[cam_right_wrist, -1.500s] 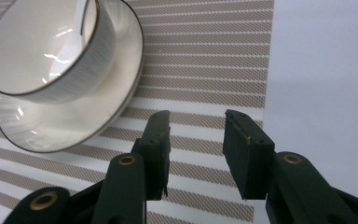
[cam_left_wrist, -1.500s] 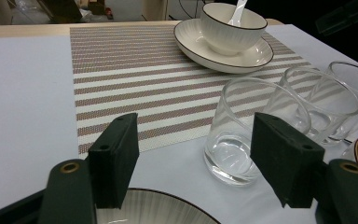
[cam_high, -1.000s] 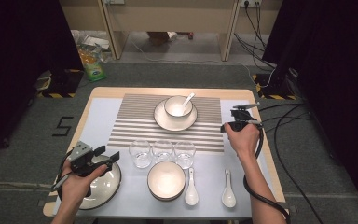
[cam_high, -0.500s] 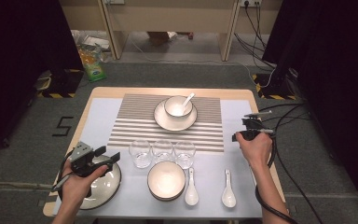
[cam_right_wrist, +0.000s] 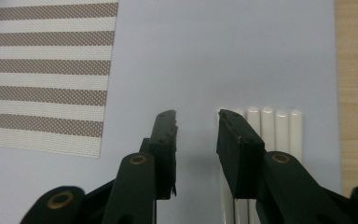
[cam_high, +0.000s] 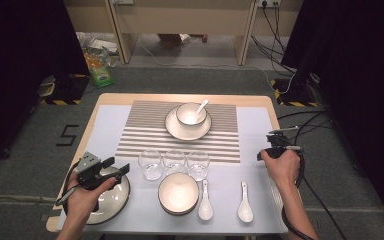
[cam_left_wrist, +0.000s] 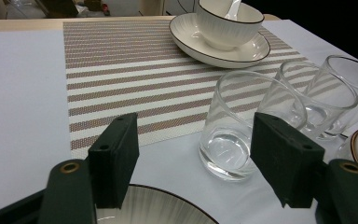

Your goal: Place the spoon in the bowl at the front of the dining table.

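Note:
My left gripper [cam_high: 116, 168] hovers open over a dark-rimmed plate [cam_high: 112, 201] at the near left; in the left gripper view its jaws [cam_left_wrist: 193, 136] stand wide apart, with a clear glass [cam_left_wrist: 235, 126] on the table beyond them. My right gripper [cam_high: 276, 146] points down near the table's right edge. In the right gripper view its jaws [cam_right_wrist: 196, 116] have just been closing and hold nothing between them. Several white chopsticks [cam_right_wrist: 270, 126] lie side by side on the pale sheet, just right of the gap and partly under the right jaw.
A striped placemat [cam_high: 145, 131] carries a saucer [cam_high: 172, 127] with a bowl [cam_high: 190, 115] and spoon. Three glasses [cam_high: 175, 161] stand in a row. A bowl [cam_high: 178, 192] and two white spoons [cam_high: 205, 202] [cam_high: 245, 205] lie near the front edge. Cables trail off right.
My right hand has moved right and nearer, from the placemat's right edge to the table's right side. The left hand has stayed over the plate.

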